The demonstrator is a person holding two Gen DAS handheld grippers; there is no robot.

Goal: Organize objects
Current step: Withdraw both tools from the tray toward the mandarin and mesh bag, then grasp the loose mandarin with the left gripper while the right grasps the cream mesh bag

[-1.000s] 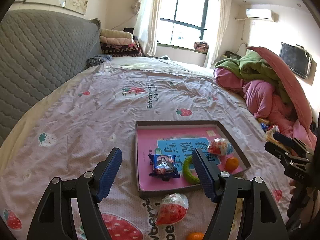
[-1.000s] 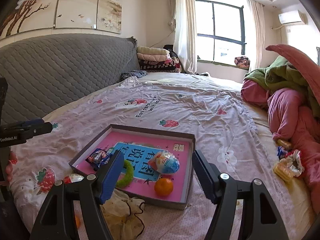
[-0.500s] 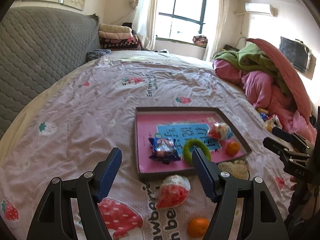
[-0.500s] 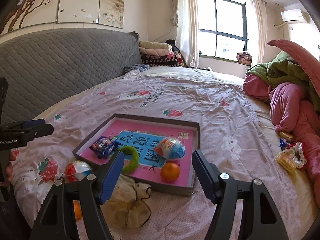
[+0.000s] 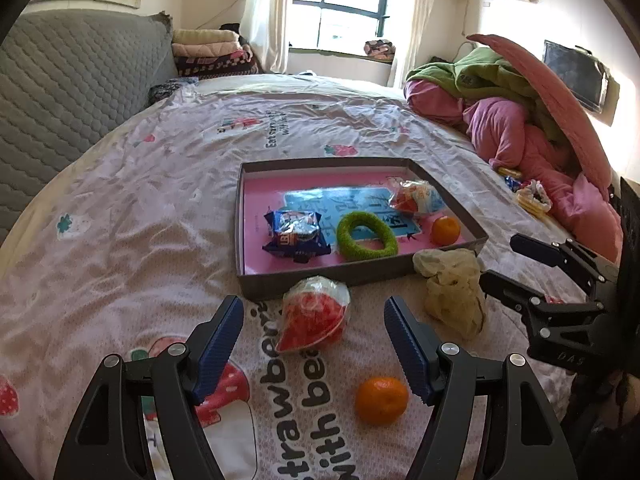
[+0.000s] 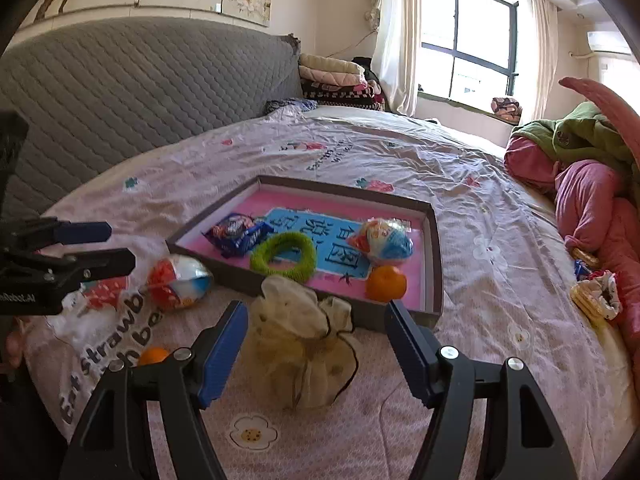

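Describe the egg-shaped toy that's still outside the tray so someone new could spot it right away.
Find the shallow pink-floored tray on the strawberry-print bedsheet. Just outside its near wall lies the wrapped egg-shaped toy, between the pale drawstring pouch and bare sheet. Unlike the loose mandarin nearby, it is red and white in crinkly clear wrap.

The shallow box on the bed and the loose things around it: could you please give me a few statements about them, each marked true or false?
1. The green ring lies inside the shallow box. True.
2. Both tangerines are inside the box. False: one tangerine is in the box, the other tangerine lies on the bedsheet outside it.
3. The left gripper is shut on the red-and-white wrapped toy. False: its jaws stand open, with the toy ahead of them on the sheet.
4. The yellowish gauze pouch lies outside the box, by its near wall. True.
5. The right gripper is open and holds nothing. True.
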